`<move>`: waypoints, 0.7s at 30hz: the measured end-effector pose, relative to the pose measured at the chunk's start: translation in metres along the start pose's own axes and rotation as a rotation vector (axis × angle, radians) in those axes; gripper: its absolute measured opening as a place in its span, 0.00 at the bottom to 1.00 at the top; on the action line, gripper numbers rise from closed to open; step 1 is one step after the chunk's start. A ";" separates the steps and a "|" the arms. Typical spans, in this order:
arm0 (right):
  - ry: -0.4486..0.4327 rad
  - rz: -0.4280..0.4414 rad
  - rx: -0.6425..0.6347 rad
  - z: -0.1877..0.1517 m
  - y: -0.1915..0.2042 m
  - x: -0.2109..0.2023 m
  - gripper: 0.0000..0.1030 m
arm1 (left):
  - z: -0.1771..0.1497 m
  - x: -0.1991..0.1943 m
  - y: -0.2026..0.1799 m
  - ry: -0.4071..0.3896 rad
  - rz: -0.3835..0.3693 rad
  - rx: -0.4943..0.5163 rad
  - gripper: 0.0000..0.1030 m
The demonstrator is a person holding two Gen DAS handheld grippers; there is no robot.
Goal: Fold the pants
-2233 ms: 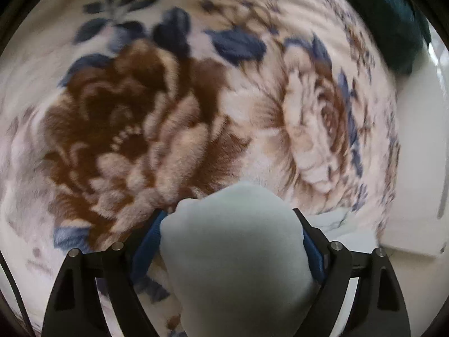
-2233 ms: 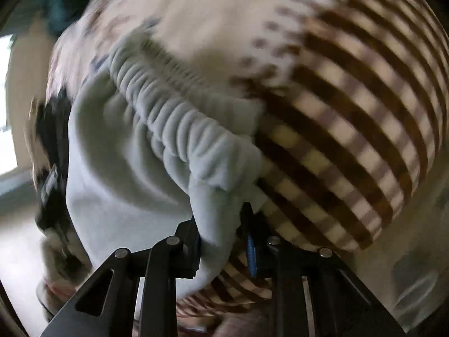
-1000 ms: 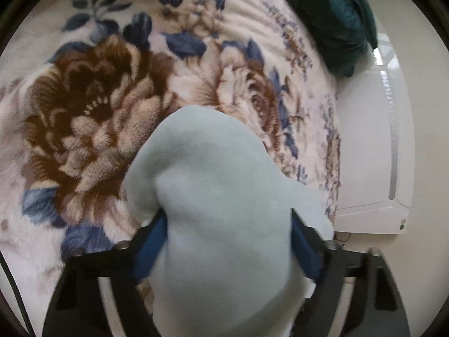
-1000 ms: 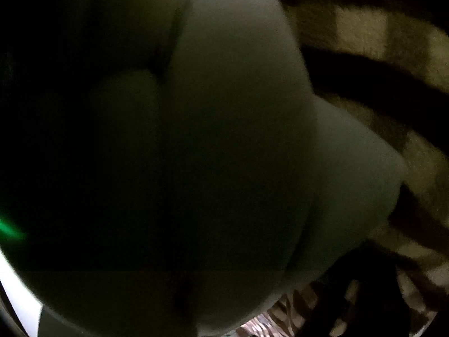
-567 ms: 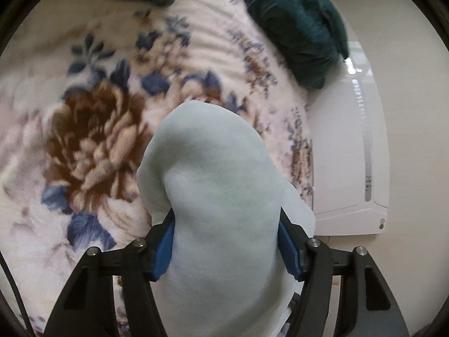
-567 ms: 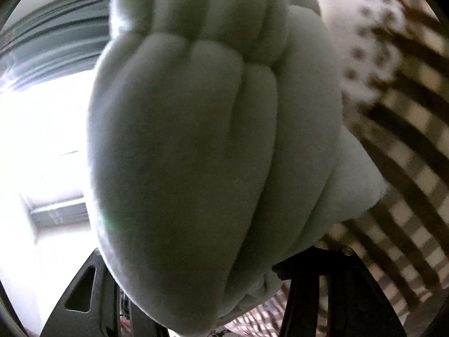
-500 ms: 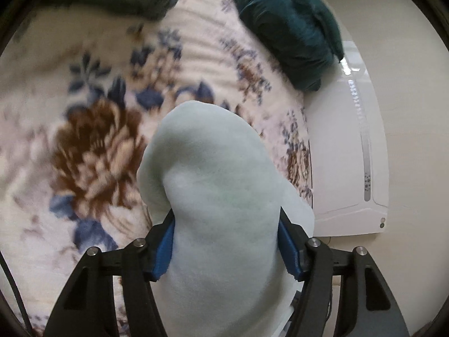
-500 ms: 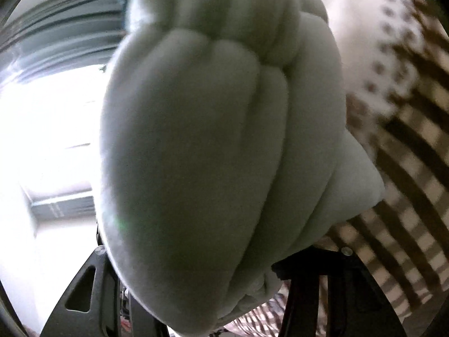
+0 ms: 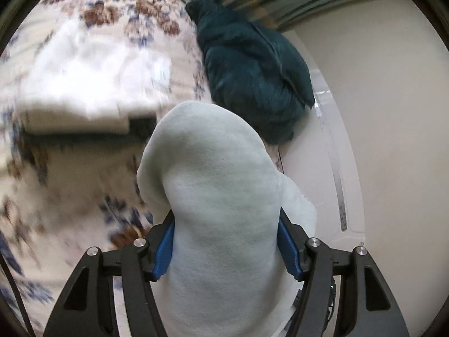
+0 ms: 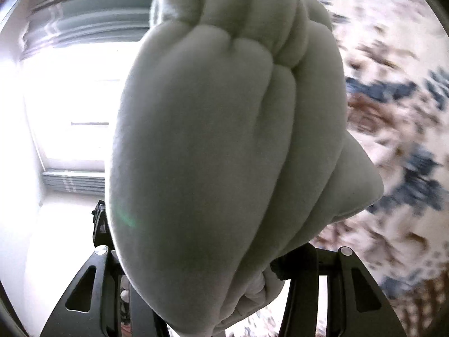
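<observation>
The pale grey-green pants (image 9: pixel 224 219) are raised above the floral blanket (image 9: pixel 70 168), bunched between both tools. The left gripper (image 9: pixel 226 245) is clamped on a thick fold of the fabric, its blue pads (image 9: pixel 164 248) pressed against either side. The right gripper (image 10: pixel 207 275) appears clamped on the gathered, ribbed portion (image 10: pixel 224 129), though the cloth hides its fingertips. A dark teal garment (image 9: pixel 252 67) lies at the blanket's far edge, beside a white surface (image 9: pixel 322 154). A folded white item (image 9: pixel 84 84), blurred, rests on the blanket.
</observation>
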State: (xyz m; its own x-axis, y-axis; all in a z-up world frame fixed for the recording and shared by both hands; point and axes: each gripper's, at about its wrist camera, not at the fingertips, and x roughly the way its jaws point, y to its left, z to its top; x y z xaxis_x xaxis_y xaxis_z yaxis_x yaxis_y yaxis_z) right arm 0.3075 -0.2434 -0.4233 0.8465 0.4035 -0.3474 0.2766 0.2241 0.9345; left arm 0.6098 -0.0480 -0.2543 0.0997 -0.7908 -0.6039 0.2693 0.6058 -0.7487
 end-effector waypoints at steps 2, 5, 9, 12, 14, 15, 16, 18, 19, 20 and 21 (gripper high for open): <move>-0.018 0.013 0.007 0.000 0.024 0.028 0.51 | 0.045 -0.018 0.011 -0.003 -0.007 0.006 0.59; -0.050 0.049 0.014 0.003 0.063 0.086 0.51 | 0.102 -0.033 0.026 -0.007 -0.004 0.017 0.60; -0.068 0.085 0.016 0.012 0.097 0.159 0.51 | 0.182 -0.045 0.048 -0.024 0.021 0.047 0.60; -0.065 0.103 0.014 0.033 0.119 0.233 0.51 | 0.226 -0.046 0.068 -0.037 0.039 0.059 0.60; -0.056 0.111 0.016 0.038 0.125 0.277 0.51 | 0.253 -0.046 0.088 -0.045 0.051 0.052 0.60; -0.049 0.113 0.018 0.042 0.125 0.294 0.51 | 0.264 -0.045 0.098 -0.047 0.062 0.046 0.60; -0.042 0.111 0.020 0.044 0.124 0.313 0.51 | 0.271 -0.043 0.107 -0.048 0.068 0.039 0.60; -0.027 0.105 0.029 0.043 0.115 0.334 0.51 | 0.287 -0.037 0.129 -0.045 0.078 0.026 0.60; -0.019 0.097 0.033 0.036 0.111 0.344 0.51 | 0.292 -0.033 0.140 -0.041 0.081 0.018 0.60; -0.013 0.093 0.038 0.027 0.107 0.351 0.51 | 0.297 -0.027 0.153 -0.032 0.077 0.004 0.60; -0.008 0.084 0.043 0.026 0.102 0.361 0.51 | 0.300 -0.024 0.163 -0.025 0.083 -0.009 0.60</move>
State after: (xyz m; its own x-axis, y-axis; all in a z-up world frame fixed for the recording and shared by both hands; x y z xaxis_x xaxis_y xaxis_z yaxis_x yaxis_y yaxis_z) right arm 0.6529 -0.0979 -0.4508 0.8712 0.4120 -0.2671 0.2236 0.1514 0.9628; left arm 0.9389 0.0432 -0.2796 0.1455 -0.7396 -0.6571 0.2506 0.6701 -0.6987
